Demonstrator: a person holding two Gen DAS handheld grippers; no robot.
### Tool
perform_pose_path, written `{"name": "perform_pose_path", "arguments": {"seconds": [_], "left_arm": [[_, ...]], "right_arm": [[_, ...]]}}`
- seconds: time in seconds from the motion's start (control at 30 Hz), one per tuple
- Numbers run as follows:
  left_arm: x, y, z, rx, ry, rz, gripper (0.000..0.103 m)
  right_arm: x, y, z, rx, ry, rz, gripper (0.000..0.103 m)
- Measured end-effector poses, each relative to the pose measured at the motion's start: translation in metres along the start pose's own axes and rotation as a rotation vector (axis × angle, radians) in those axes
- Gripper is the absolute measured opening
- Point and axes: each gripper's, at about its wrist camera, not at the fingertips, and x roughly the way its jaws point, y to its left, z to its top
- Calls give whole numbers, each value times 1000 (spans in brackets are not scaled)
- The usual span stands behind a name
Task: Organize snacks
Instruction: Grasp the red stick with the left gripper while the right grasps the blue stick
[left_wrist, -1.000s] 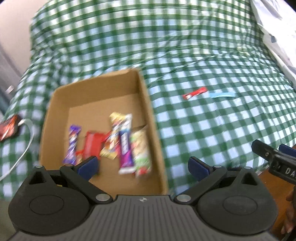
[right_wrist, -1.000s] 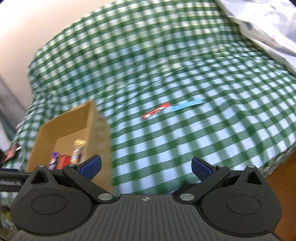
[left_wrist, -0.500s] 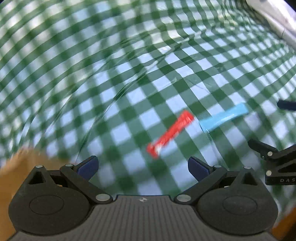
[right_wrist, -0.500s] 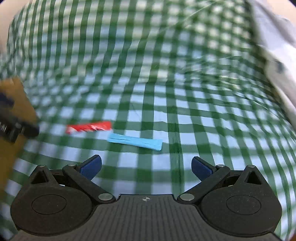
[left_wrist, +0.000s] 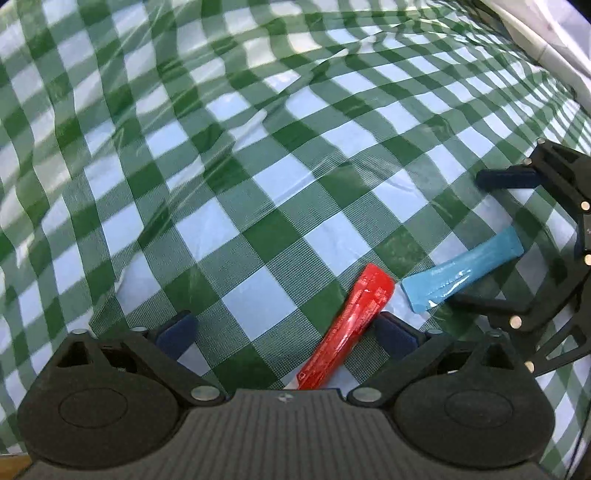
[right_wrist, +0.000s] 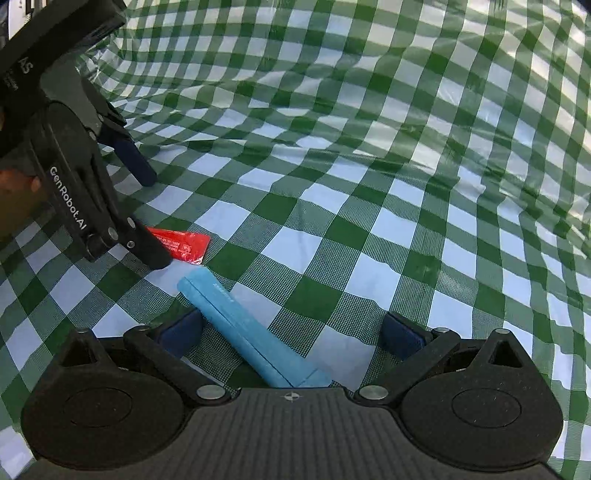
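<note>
- my left tongs (left_wrist: 282, 330) are spread wide and down at the green checked cloth (left_wrist: 258, 184), with the red snack stick (left_wrist: 345, 328) lying between the fingers, close to the right one.
- my right tongs (right_wrist: 291, 332) are wide too, straddling the blue snack stick (right_wrist: 251, 332), which lies on a slant nearer the left finger.
- the two sticks lie just beside each other, ends nearly meeting, so my tongs crowd one another.
- to do this well i'd center each stick before closing and pinch across its narrow width.
- the wrappers look flat and slick, and the cloth is wrinkled; i'd press down lightly so the fingers don't gather cloth.
- no snack box shows from either wrist.
</note>
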Motion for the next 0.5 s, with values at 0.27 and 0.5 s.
{"name": "perform_pose_path", "arguments": {"seconds": [0.27, 0.5], "left_arm": [[-41, -19, -14, -71, -10, -44, 9], [-125, -28, -48, -169, -80, -69, 9]], "right_arm": [[-29, 29, -1, 75, 10, -26, 15], [-96, 53, -3, 366, -71, -125, 14]]}}
